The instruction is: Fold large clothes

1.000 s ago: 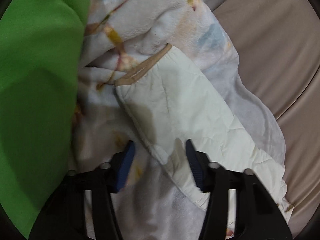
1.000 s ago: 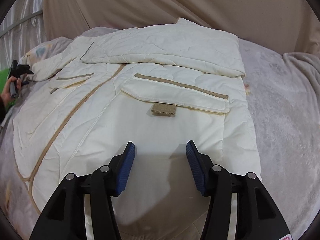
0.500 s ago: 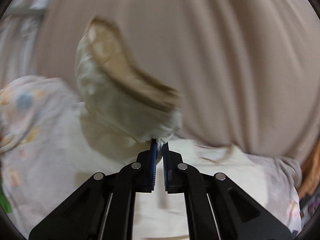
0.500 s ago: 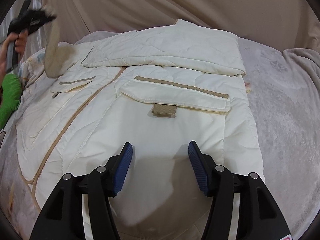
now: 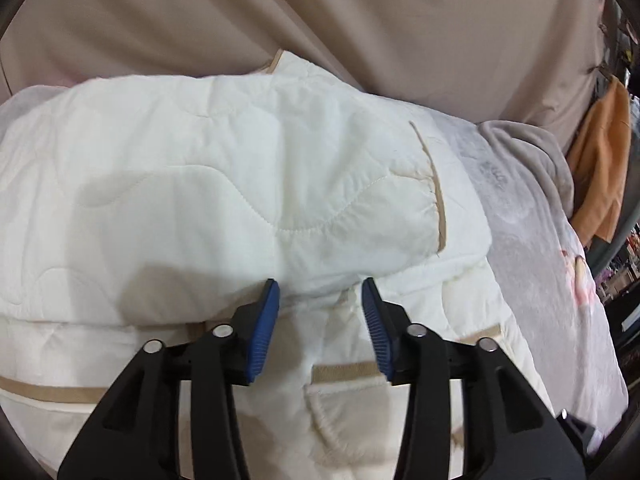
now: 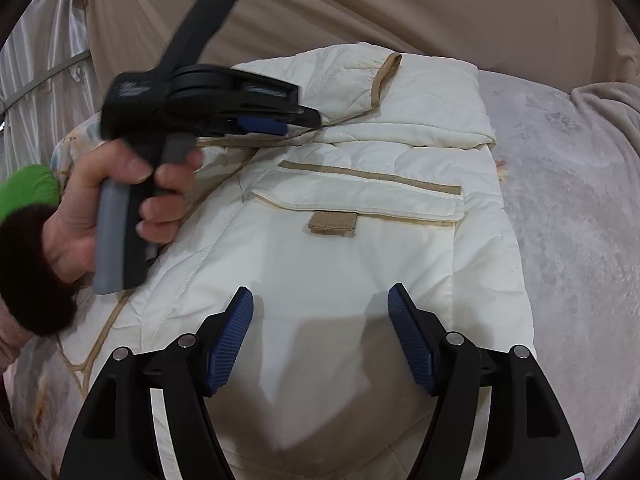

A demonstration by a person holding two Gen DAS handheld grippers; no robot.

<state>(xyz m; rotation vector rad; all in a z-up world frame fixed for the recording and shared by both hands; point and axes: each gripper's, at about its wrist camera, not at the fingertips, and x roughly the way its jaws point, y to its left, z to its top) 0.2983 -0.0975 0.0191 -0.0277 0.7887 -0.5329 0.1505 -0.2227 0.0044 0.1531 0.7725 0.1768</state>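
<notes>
**Grippers free, sleeve laid across the jacket**

Your left gripper (image 5: 320,320) hangs with its jaws apart and empty, right at the near edge of the folded sleeve (image 5: 240,184). That sleeve lies crosswise over the cream quilted jacket (image 6: 340,280), its tan cuff (image 5: 438,208) pointing to your right. Your right gripper (image 6: 320,340) is spread wide too, holding nothing, above the jacket's lower front below the flap pocket (image 6: 360,196). The jacket rests on the bed's grey blanket (image 6: 580,220), long axis running away from you, so the hem end sits nearest your right gripper.
</notes>
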